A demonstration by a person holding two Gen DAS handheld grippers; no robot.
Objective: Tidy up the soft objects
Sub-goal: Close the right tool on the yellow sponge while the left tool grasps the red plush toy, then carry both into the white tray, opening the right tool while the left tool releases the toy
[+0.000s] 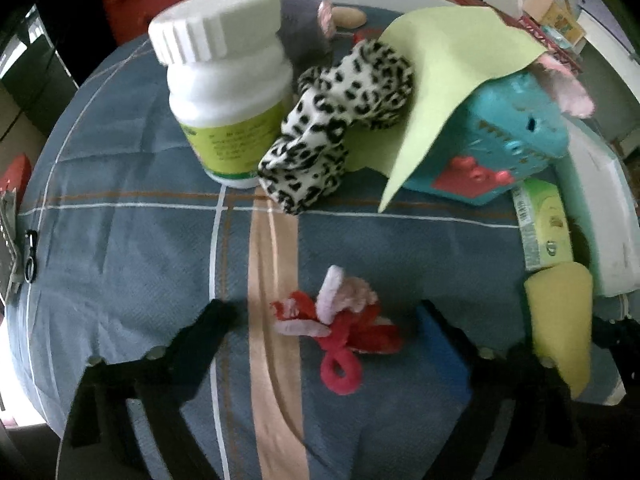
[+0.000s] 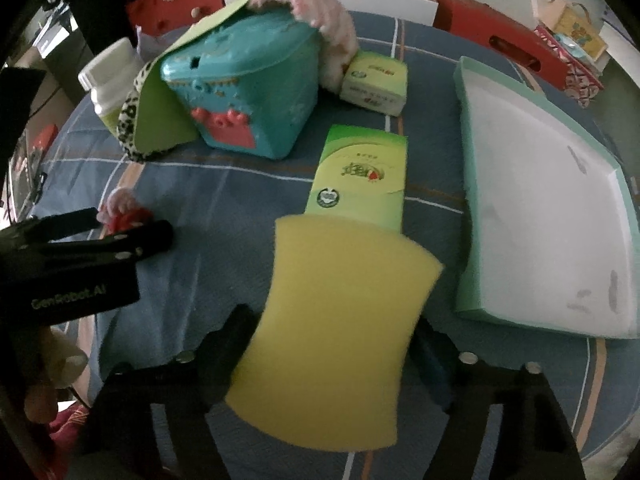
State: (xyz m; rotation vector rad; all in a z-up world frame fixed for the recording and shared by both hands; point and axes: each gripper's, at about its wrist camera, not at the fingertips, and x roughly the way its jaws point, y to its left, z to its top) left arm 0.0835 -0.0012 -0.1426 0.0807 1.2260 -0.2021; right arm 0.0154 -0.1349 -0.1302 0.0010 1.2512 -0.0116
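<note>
In the right wrist view the right gripper fills the bottom of the frame, its fingers set on either side of a yellow sponge; the pads look to be at the sponge's edges, but whether they press is not clear, so a firm hold cannot be told. The sponge's long axis runs up the frame, along the line of the fingers, and its far end overlaps a green box. In the left wrist view the left gripper stands wide at the bottom centre, with a red and pink pipe-cleaner bundle lying on the blue checked tabletop between its fingers, untouched by either. The bundle spreads mostly across the frame, from finger to finger, so the left hand is plainly the nearer one for it. Farther up lie a leopard-print cloth against a white bottle, and a teal bin under a light green sheet. A white tray sits at the right.
</note>
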